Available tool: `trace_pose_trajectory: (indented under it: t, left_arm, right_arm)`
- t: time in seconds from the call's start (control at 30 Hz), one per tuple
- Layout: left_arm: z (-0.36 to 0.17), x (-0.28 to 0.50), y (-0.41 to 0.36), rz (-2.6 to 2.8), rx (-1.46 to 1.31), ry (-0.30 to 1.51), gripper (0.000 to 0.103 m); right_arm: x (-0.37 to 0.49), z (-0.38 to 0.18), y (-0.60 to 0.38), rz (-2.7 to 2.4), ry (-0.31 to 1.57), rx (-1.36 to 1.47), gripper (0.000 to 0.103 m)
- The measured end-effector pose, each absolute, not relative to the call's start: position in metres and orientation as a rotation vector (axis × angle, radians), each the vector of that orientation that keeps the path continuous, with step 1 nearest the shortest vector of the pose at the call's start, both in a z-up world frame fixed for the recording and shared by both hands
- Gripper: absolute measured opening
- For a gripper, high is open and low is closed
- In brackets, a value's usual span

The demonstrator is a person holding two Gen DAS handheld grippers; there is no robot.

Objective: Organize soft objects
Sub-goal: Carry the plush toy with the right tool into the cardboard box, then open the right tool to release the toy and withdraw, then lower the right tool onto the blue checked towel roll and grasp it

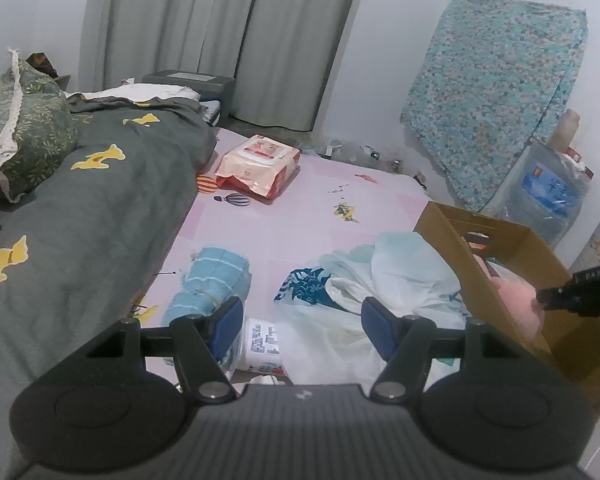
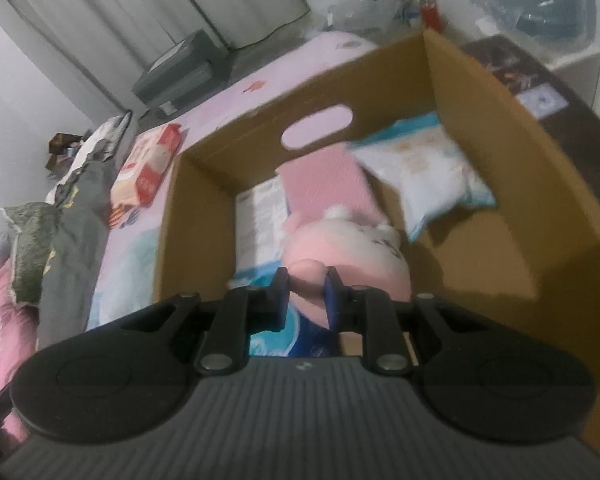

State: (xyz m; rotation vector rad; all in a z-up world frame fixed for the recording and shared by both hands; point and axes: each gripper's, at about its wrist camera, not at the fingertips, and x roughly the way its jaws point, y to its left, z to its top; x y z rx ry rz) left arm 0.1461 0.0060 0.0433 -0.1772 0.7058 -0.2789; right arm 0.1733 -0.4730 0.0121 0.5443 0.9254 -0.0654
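A soft pink plush toy (image 2: 332,252) is pinched between the nearly closed jaws of the right gripper (image 2: 307,292), above the open brown cardboard box (image 2: 500,184) at frame centre. The left gripper (image 1: 302,320) is held half open and empty over white plastic bags (image 1: 364,280) on the pink bedsheet (image 1: 320,208). Bare sheet is seen mid-frame; grey curtains (image 1: 220,32) are hung upper left.
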Motion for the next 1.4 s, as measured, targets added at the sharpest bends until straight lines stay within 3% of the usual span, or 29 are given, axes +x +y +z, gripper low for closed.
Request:
trace_pose_trajectory:
  t: [0.27, 0.3, 0.37, 0.43, 0.53, 0.83, 0.93, 1.17, 1.4]
  left_arm:
    - [0.044, 0.144, 0.008, -0.285, -0.185, 0.704, 0.066]
    - [0.044, 0.144, 0.008, -0.286, -0.185, 0.704, 0.066]
    - [0.044, 0.144, 0.008, -0.288, -0.185, 0.703, 0.066]
    - [0.043, 0.143, 0.01, -0.287, -0.185, 0.702, 0.066]
    - [0.043, 0.142, 0.014, -0.283, -0.19, 0.702, 0.066]
    - [0.043, 0.134, 0.031, -0.235, -0.185, 0.703, 0.068]
    - [0.041, 0.129, 0.041, -0.207, -0.178, 0.71, 0.068]
    - [0.029, 0.122, 0.057, -0.153, -0.167, 0.753, 0.069]
    - [0.034, 0.145, 0.058, -0.099, -0.098, 0.774, 0.068]
  right_arm:
    - [0.154, 0.027, -0.444, -0.018, 0.963, 0.549, 0.022]
    - [0.156, 0.029, -0.445, -0.02, 0.975, 0.549, 0.027]
    - [0.151, 0.031, -0.444, -0.025, 0.976, 0.557, 0.054]
    - [0.15, 0.038, -0.445, -0.038, 0.946, 0.556, 0.063]
    - [0.15, 0.047, -0.449, -0.057, 0.898, 0.54, 0.07]
    - [0.166, 0.041, -0.456, -0.067, 0.87, 0.633, 0.072]
    - [0.173, 0.052, -0.442, -0.029, 0.842, 0.612, 0.079]
    - [0.206, 0.078, -0.377, 0.189, 0.844, 0.557, 0.082]
    - [0.263, 0.074, -0.28, 0.445, 0.983, 0.544, 0.082]
